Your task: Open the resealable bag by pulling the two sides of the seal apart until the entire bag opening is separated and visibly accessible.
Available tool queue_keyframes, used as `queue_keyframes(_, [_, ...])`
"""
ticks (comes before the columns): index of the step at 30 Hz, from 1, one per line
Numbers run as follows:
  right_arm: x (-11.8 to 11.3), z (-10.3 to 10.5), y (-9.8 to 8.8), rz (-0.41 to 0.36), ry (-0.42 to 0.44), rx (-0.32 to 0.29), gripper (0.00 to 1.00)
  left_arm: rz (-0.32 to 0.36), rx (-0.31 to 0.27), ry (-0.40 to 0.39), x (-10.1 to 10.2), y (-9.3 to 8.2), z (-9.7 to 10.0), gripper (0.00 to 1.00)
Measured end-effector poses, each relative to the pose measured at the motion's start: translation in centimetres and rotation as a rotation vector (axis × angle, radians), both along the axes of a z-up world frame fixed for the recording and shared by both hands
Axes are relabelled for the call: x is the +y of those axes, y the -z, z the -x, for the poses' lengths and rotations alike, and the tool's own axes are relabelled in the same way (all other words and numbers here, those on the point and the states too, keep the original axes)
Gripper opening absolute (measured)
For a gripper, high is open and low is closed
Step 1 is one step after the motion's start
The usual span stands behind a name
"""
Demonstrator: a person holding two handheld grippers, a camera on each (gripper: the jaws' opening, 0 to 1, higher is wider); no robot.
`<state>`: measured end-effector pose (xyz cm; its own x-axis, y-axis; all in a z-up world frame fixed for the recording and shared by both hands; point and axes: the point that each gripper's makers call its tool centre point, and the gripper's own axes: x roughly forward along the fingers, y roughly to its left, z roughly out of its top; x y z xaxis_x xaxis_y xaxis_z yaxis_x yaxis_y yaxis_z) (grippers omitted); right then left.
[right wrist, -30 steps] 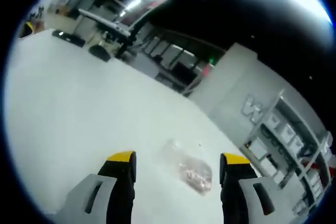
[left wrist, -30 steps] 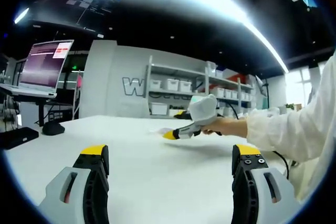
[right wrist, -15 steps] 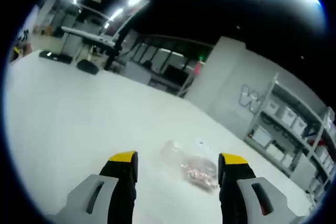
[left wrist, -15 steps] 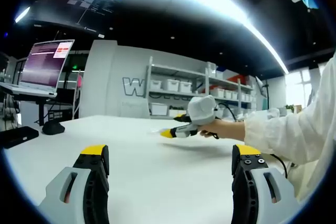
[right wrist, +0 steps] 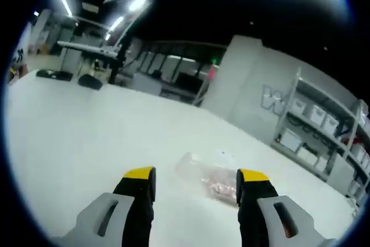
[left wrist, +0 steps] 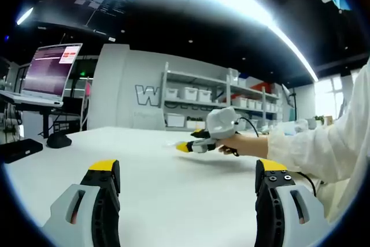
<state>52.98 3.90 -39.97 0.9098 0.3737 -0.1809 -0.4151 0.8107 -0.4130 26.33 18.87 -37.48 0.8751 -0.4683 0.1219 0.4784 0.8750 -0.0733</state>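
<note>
In the right gripper view, the right tool (right wrist: pixel 195 179) stands with its two yellow-tipped jaws wide apart and nothing between them, low over the white table (right wrist: pixel 75 125). Just beyond the jaw tips, in the gap between them and nearer the right-hand jaw, lies the resealable bag (right wrist: pixel 209 173), flat on the table, clear, with a clump of pinkish contents toward its nearer end; the tool does not touch it. Which end carries the seal is too blurred to tell. In the left gripper view, the left tool (left wrist: pixel 188 172) also has its jaws spread wide and empty, over bare table surface. Farther out in that view, a hand (left wrist: pixel 250 144) in a white sleeve (left wrist: pixel 324 143) holds the right tool (left wrist: pixel 186 146) low over the table, its yellow tip pointing left. Past the far edge of the table stand a laptop (left wrist: pixel 49 73) on a stand at the left and shelves (left wrist: pixel 214 99) with white bins against a grey wall.
</note>
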Motion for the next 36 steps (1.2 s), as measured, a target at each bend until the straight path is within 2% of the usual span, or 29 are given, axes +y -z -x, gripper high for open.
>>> queue_keyframes(7, [0.3, -0.1, 0.2, 0.025, -0.003, -0.006, 0.56, -0.005, 0.0, 0.003, -0.1, 0.0, 0.0, 0.96])
queue_keyframes(17, [0.7, -0.3, 0.2, 0.11, -0.018, -0.023, 0.54, -0.004, -0.002, 0.001, 0.0, 0.0, 0.0, 0.96])
queue_keyframes(22, [1.0, -0.5, 0.1, 0.095, -0.023, -0.021, 0.52, -0.003, -0.002, 0.0, 0.1, 0.1, 0.0, 0.96])
queue_keyframes(29, [1.2, -0.7, 0.4, 0.117, -0.027, -0.013, 0.51, -0.005, 0.0, -0.007, 0.3, 0.1, -0.1, 0.96])
queue_keyframes(33, [1.1, -0.8, 0.4, 0.162, -0.028, -0.025, 0.51, -0.003, 0.001, -0.007, 0.4, 0.1, -0.1, 0.96])
queue_keyframes(36, [1.1, -0.9, 0.5, 0.169, -0.027, -0.026, 0.5, -0.002, 0.001, -0.007, 0.4, 0.1, -0.1, 0.96])
